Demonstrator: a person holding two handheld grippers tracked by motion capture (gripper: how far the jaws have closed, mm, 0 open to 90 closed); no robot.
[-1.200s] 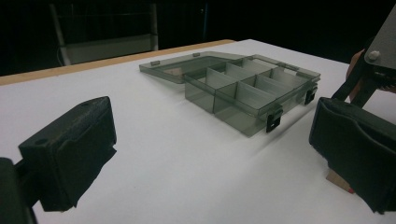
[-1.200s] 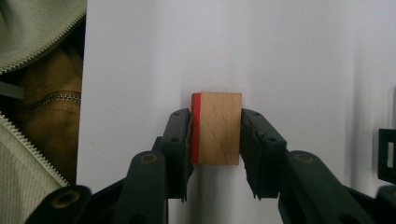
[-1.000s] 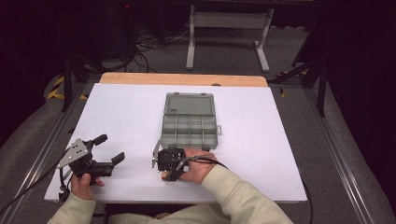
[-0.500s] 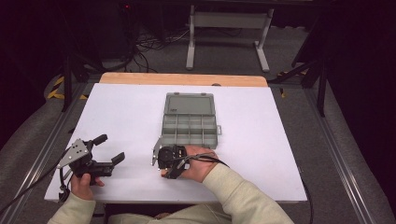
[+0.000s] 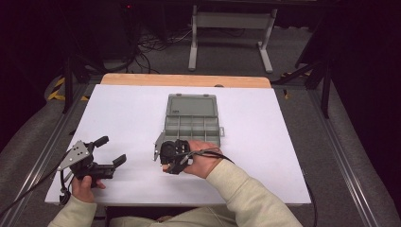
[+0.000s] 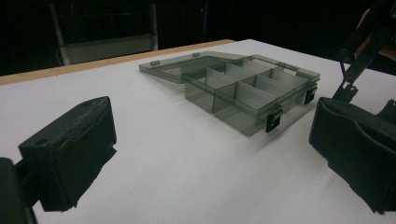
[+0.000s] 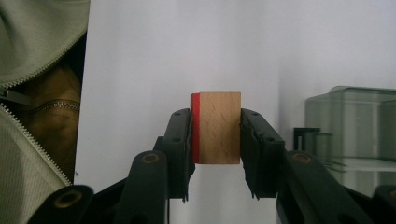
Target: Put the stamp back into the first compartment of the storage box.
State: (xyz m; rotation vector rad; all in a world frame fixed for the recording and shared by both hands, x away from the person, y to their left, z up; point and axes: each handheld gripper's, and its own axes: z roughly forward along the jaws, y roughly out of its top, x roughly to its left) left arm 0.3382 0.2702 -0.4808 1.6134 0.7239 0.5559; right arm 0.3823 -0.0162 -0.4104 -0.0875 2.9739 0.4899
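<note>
A small wooden block (image 7: 219,135) with one red face sits clamped between the jaws of my right gripper (image 7: 215,116), which is shut on it just above the white table. In the high view, this right gripper (image 5: 171,156) points down beside the near left corner of an open grey compartment box (image 5: 193,120). The box's lid lies flat behind it, and its compartments (image 6: 243,88) look empty. My left gripper (image 5: 111,150) rests at the table's near left. It is open, with bare table between the jaws (image 6: 212,154).
White sheet (image 5: 265,156) covers the table, and a wooden strip (image 5: 184,80) runs along the far edge. Part of the right gripper's linkage (image 6: 359,51) rises at the right of the left gripper view. A beige zipped sleeve (image 7: 32,46) shows to the left of the block.
My right gripper has lifted slightly with the block held in it. The left gripper has stayed put.
</note>
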